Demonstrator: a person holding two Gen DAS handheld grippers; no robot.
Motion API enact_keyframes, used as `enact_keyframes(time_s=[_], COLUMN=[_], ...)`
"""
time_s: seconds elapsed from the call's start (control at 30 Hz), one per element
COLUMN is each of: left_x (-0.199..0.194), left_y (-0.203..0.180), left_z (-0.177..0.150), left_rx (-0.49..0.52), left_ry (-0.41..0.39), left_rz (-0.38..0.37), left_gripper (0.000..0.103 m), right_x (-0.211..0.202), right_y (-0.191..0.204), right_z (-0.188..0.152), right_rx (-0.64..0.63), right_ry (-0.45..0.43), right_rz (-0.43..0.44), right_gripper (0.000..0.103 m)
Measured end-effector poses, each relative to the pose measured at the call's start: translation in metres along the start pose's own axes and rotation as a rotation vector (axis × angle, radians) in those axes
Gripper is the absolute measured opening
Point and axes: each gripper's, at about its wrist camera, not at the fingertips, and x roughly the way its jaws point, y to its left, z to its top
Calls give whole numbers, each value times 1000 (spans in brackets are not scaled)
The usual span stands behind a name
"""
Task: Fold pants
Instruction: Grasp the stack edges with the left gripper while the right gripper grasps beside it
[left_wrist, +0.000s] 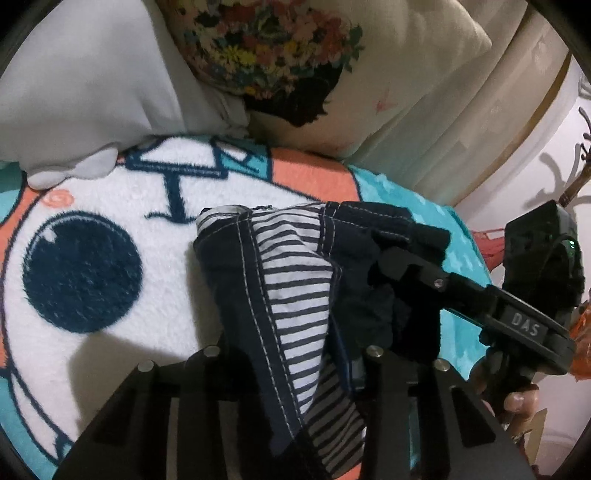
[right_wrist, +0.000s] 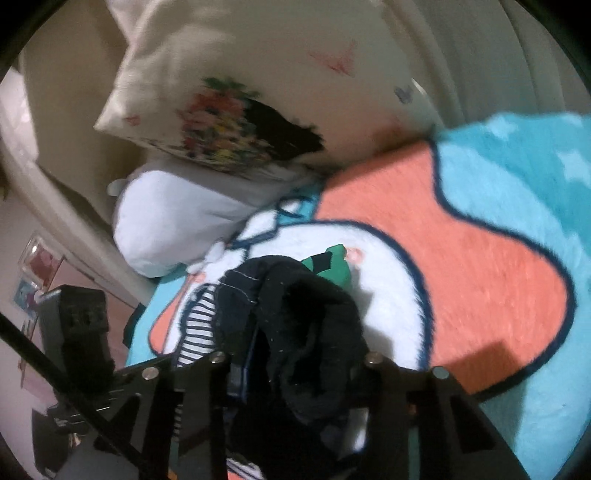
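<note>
Left wrist view: the left gripper (left_wrist: 291, 354) pinches the dark pants (left_wrist: 258, 280), lifted just ahead above the blanket (left_wrist: 110, 206). The right gripper (right_wrist: 295, 365) clamps bunched fabric too. With both grips so close, I judge the cloth could slip free or fold crooked.

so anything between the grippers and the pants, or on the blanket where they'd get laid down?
Nothing between: both the left gripper and the right gripper are already shut on the pants, bunched above the blanket. The white pillow and floral pillow sit at the blanket's far edge. A green item lies just beyond the pants.
</note>
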Motion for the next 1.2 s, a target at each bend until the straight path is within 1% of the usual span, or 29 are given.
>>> enact_keyframes(time_s=[0.17,0.27,0.3,0.33,0.4,0.43,0.47,0.53,0.57,0.63,0.7,0.73,0.77,0.8,0.83,0.9,0.97,1.07,1.13,1.2], left_x=[-10,-4,0,6,18,20,19,9,2,-16,-29,-33,-35,-33,-29,-13,0,0,-5,-18], left_y=[3,11,15,19,24,27,28,27,27,25,24,24,23,22,22,21,21,20,18,15], left_z=[19,30,31,32,30,28,27,24,23,18,11,7,3,-2,-5,-12,-17,-19,-18,-17], left_rx=[-1,-5,-7,-12,-12,-8,-8,-10,-9,-13,-20,-26,-31,-36,-39,-38,-40,-29,-15,-8], left_ry=[-43,-42,-35,-23,-1,0,-4,-14,-28,-72,-103,-112,-115,-112,-105,-64,-32,-52,-57,-83], left_rz=[21,76,98,138,204,212,211,206,212,256,278,280,275,264,255,260,280,292,298,318], left_gripper=[36,37,40,42,49,52,55,56,57,61,62,62,62,62,62,62,62,67,67,68], right_x=[-1,10,18,26,41,49,53,49,43,24,2,-7,-11,-12,-8,5,23,43,40,29], right_y=[17,16,13,10,1,-7,-11,-17,-17,-9,4,12,16,20,23,23,17,1,-2,4], right_z=[21,30,31,31,30,29,28,27,28,31,34,35,36,37,37,37,33,28,27,27], right_rx=[-28,-13,-6,3,28,53,67,94,94,62,10,-13,-21,-23,-15,10,46,94,105,75], right_ry=[-32,-29,-21,-10,15,27,34,33,19,-39,-109,-139,-147,-146,-127,-83,-51,-23,-30,-46], right_rz=[23,32,28,24,-2,-40,-57,-48,-44,-63,-80,-69,-47,-12,51,105,75,30,45,37], right_gripper=[36,36,36,36,44,47,52,57,60,61,69,70,70,70,70,70,70,70,70,70])
